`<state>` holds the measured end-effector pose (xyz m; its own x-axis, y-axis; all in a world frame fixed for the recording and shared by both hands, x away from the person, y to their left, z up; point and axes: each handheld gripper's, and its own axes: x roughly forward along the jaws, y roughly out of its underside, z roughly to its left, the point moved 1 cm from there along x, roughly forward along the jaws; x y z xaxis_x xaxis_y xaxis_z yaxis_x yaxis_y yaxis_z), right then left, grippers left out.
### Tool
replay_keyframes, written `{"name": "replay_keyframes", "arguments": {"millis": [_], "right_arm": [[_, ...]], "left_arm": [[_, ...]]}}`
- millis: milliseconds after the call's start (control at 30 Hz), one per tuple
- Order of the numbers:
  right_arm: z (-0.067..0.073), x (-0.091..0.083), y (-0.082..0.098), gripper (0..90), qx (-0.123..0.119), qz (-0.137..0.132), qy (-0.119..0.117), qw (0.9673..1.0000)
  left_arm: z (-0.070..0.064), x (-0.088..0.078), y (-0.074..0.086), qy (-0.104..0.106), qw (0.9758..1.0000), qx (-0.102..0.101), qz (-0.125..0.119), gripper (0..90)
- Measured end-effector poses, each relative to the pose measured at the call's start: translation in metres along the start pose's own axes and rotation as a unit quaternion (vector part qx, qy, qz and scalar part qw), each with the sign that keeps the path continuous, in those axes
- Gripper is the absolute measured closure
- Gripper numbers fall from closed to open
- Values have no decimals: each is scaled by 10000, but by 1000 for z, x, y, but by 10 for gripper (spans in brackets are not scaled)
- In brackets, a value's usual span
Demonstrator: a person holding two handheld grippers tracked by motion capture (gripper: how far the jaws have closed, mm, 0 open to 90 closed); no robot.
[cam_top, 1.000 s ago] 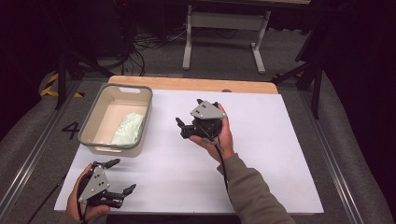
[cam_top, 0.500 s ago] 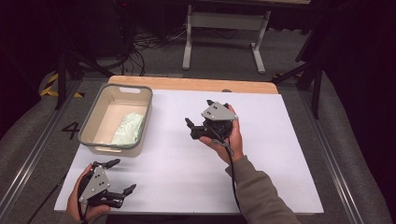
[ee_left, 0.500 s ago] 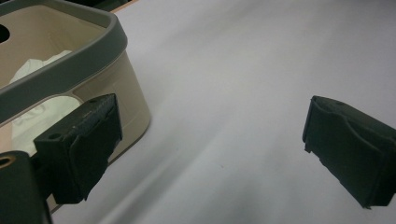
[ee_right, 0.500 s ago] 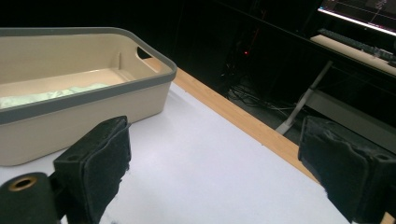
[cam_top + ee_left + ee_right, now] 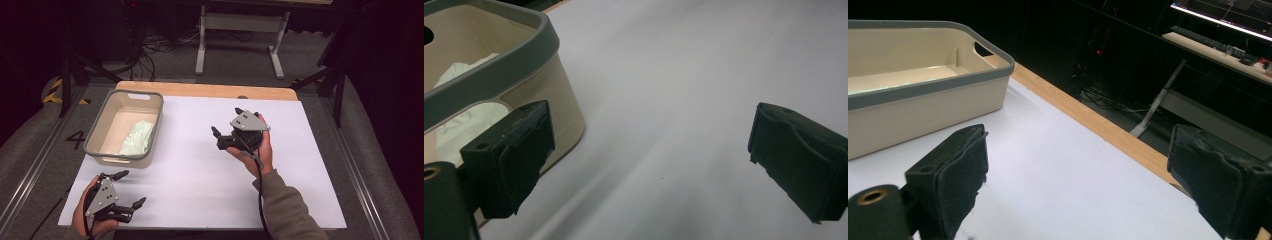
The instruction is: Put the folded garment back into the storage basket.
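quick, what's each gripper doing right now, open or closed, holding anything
Left gripper: open, holding nothing, near the beige plastic bin with grey rim.
Right gripper: open, holding nothing, over the white table top.

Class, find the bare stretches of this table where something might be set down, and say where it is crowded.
Bare white tabletop lies between the bin and the right gripper, and again right of that gripper. It is tight at the near left, where the left gripper sits close to the bin.
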<state>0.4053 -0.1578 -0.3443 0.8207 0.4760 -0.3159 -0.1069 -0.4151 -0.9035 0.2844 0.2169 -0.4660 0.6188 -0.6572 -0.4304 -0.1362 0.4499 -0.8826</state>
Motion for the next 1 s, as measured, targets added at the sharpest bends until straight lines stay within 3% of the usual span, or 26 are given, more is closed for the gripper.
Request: {"name": "replay_keyframes", "arguments": {"millis": [500,1000], "right_arm": [[-11,-19,9,101,-74,18,141,9999],[-10,-31,15,97,-232,50,121,9996]], "left_arm": [[0,1,0,0,10000,31,35,57],[0,0,0,-31,10000,55,24,57]]}}
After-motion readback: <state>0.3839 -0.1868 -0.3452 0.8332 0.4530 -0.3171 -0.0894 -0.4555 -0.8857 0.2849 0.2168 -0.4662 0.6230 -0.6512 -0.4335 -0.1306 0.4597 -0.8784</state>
